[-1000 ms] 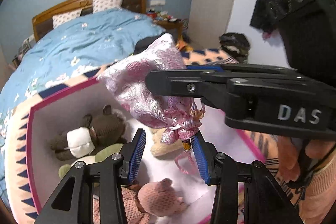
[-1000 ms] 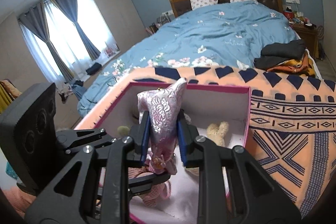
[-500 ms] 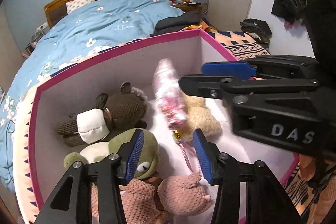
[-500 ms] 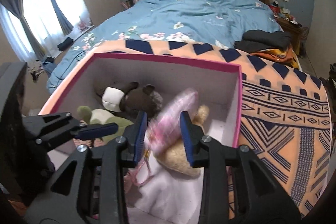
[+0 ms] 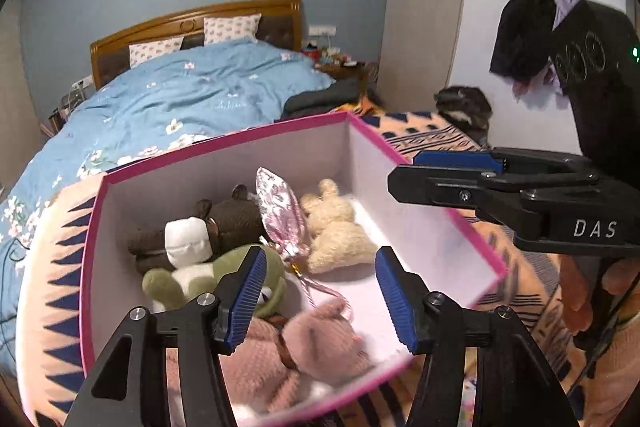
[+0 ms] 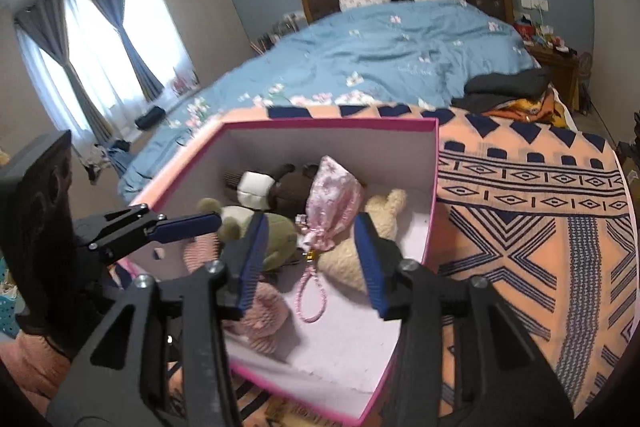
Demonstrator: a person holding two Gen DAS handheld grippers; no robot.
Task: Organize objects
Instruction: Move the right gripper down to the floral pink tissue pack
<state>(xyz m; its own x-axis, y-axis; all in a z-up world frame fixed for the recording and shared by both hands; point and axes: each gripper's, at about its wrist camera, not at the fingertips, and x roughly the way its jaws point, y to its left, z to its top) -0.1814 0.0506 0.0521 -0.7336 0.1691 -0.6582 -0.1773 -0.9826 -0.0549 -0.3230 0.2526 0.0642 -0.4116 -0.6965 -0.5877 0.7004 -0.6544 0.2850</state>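
Note:
A pink-rimmed white box (image 5: 224,149) (image 6: 328,125) stands on a patterned orange blanket. In it lie a pink floral drawstring pouch (image 5: 280,211) (image 6: 334,199), a brown plush (image 5: 224,219) (image 6: 288,183), a green frog plush (image 5: 188,275) (image 6: 276,231), a cream plush (image 5: 336,231) (image 6: 380,223) and a pink plush (image 5: 312,347) (image 6: 260,315). My left gripper (image 5: 320,299) is open and empty above the box's near side. My right gripper (image 6: 312,263) is open and empty just above the pouch; it also shows in the left wrist view (image 5: 448,167).
The box sits at the foot of a bed with a blue flowered duvet (image 5: 180,99) (image 6: 380,51). The orange patterned blanket (image 6: 532,211) spreads to the right. Dark folded clothes (image 6: 508,87) lie at the bed's right edge. Curtained windows (image 6: 100,59) are at left.
My right gripper brought the pouch down into the box, opened and let it go. The pouch now rests among the plush toys. Both grippers have pulled back a little.

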